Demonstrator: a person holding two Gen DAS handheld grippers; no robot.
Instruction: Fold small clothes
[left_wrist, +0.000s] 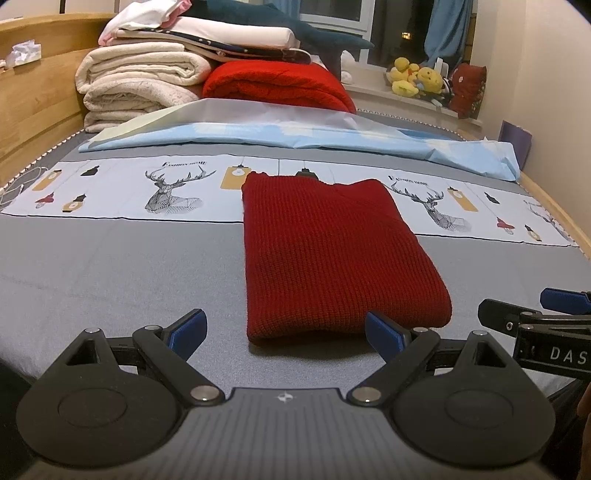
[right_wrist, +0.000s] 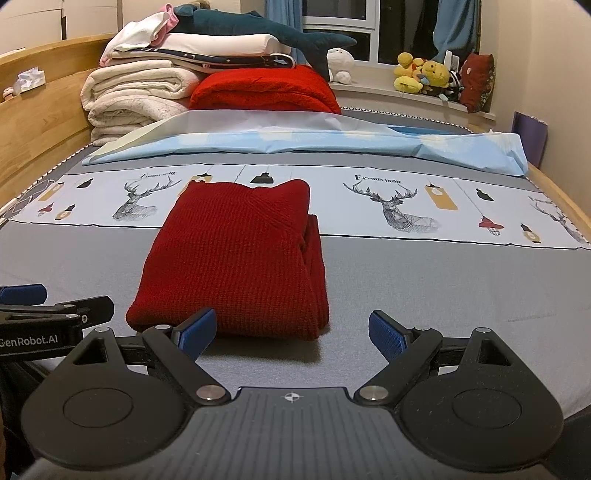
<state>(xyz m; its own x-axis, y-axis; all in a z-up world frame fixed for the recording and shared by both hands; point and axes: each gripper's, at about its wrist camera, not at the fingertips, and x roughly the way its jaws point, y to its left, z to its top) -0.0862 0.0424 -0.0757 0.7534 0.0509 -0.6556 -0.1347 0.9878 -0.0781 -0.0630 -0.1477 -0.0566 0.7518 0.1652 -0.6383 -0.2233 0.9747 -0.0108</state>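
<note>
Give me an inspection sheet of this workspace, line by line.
Surface: grey bed sheet with a deer-print band.
Job's things: red knit garment, folded lengthwise, lying flat.
Clutter: stacked blankets, red blanket, light blue sheet at the far end.
Grippers: left gripper and right gripper open, empty, at the garment's near edge.
Cables: nothing seen.
Surroundings: wooden bed frame, plush toys on the windowsill.

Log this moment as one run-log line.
red knit garment: folded, flat on bed | left gripper: open, empty | right gripper: open, empty
</note>
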